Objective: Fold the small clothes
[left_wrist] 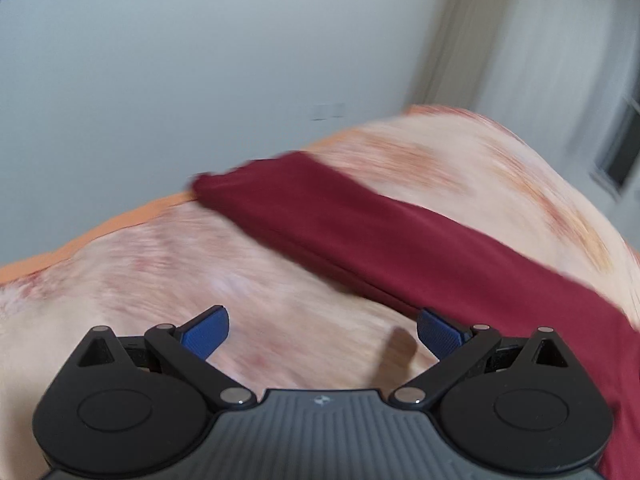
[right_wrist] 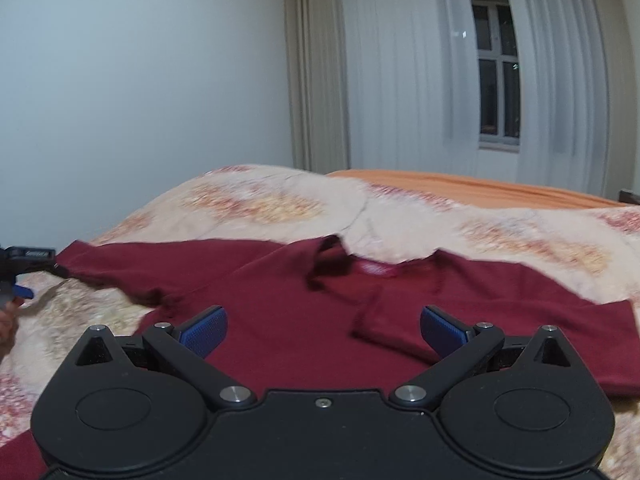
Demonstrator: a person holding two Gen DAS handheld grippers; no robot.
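Hovering low over the bed, the right gripper point(right_wrist: 323, 330) points forward and level, its two blue fingers point(right_wrist: 204, 330) spread wide with nothing between them. Directly under that gap and running out toward 12 o'clock lies the maroon shirt point(right_wrist: 280, 300), spread flat on the patterned bedspread point(right_wrist: 256, 200). Its collar point(right_wrist: 332, 256) sits at 12 o'clock from the gripper, with a pale label just right of it. One sleeve reaches out toward 3 o'clock, and a small flap of cloth is turned over just ahead of the right-hand finger. The other sleeve stretches toward 9 o'clock, where the left gripper point(right_wrist: 18, 280) shows at the edge of the right wrist view, close to the sleeve tip; whether it touches the cloth cannot be told from there. Part of a hand appears below it at the frame edge.

From the left wrist view, the left gripper point(left_wrist: 323, 332) is rolled to one side, so the bed runs slanted across the frame. Its blue fingers point(left_wrist: 206, 330) also stand wide apart, and only bedspread point(left_wrist: 160, 280) lies between them. The maroon shirt point(left_wrist: 380, 240) crosses as a blurred band from 11 o'clock down to 4 o'clock, passing just beyond the right-hand finger.

Farther off, an orange sheet point(right_wrist: 460, 186) covers the bed's far end at 1 o'clock. Beyond it hang beige and sheer curtains point(right_wrist: 400, 80) over a window point(right_wrist: 498, 68), and a plain pale wall point(right_wrist: 140, 80) fills the 10 to 11 o'clock side.
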